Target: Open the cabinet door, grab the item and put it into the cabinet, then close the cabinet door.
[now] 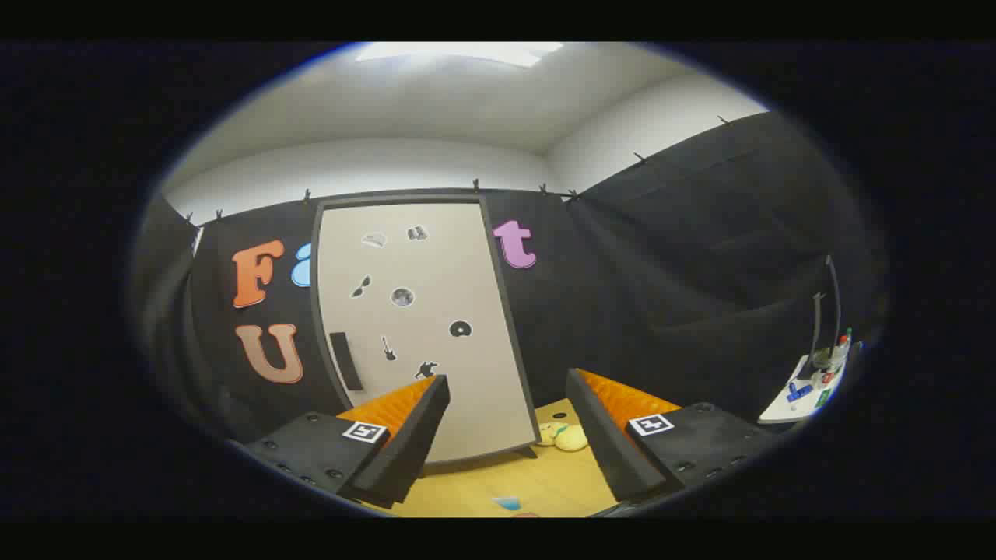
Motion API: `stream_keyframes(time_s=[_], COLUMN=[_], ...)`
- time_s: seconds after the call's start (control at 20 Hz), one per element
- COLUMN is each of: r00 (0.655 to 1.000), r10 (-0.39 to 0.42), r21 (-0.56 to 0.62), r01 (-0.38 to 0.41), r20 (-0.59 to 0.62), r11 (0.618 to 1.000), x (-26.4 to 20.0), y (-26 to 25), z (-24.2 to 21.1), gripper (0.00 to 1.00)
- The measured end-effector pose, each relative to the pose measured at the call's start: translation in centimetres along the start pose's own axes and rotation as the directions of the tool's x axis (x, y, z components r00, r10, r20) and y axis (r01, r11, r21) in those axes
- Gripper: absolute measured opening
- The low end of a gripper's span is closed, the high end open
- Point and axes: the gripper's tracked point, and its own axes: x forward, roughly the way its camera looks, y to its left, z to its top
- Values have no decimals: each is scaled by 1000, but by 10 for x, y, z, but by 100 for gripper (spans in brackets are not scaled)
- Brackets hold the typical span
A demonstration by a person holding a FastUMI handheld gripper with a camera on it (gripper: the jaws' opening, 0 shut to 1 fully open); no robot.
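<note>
Cabinet door (416, 327) shut, upright beyond the claw (507, 404), claw fingers spread wide, yellow plush toy (564, 437) between them.

Cabinet (420, 327) stands upright on wooden table (482, 486), door shut, dark handle (345, 360) near door's left edge. Gripper (506, 424) fingers spread wide, nothing between, just short of cabinet. Yellow plush toy (564, 437) on table beside cabinet's lower right corner. White tray (801, 389) far right of cabinet.

The cabinet (424, 327) hides part of the yellow toy (568, 437); the stickers (402, 296) on its door are too small to tell.
</note>
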Motion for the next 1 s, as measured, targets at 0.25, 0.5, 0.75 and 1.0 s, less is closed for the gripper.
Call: stream_keyframes(time_s=[0.25,0.5,0.75,1.0], r00=[999,999,998,994], r10=[31,33,55,88], r21=[-4,29,-13,-31], r01=[-31,-32,-55,-90], r20=[-27,-23,-29,-68], r11=[1000,999,998,995], x=[-6,-12,-17,-17], y=[5,2,6,19], z=[-6,-14,-14,-24], gripper=[97,97,97,97])
